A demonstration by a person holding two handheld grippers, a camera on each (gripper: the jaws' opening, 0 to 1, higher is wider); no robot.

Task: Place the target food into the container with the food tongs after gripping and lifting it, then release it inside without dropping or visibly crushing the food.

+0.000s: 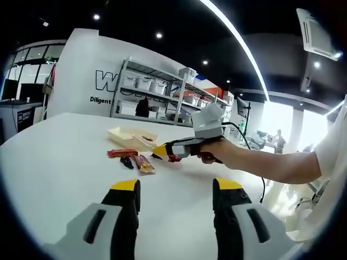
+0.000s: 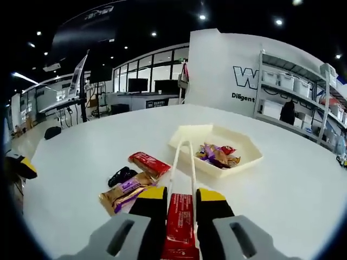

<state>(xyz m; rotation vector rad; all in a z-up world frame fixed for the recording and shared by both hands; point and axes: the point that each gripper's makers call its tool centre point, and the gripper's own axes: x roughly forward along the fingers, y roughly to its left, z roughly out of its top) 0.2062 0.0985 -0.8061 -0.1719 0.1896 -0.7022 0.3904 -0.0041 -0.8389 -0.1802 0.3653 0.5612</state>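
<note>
Right gripper [image 2: 180,201]: jaws closed on the red handle of the food tongs [image 2: 183,162]; white arms spread, tips over the container [image 2: 246,161] rim, nothing between them.
Left gripper [image 1: 176,190]: jaws apart, empty, held back near the table [image 1: 54,162] edge, probably to keep clear.
Target food: likely one of the wrapped snacks [image 2: 149,163] on the table just beside the container; some already lie inside.
Right gripper view: shows container contents and tong tips.
Left gripper view: shows the hand [image 1: 217,151] working the other gripper.
</note>
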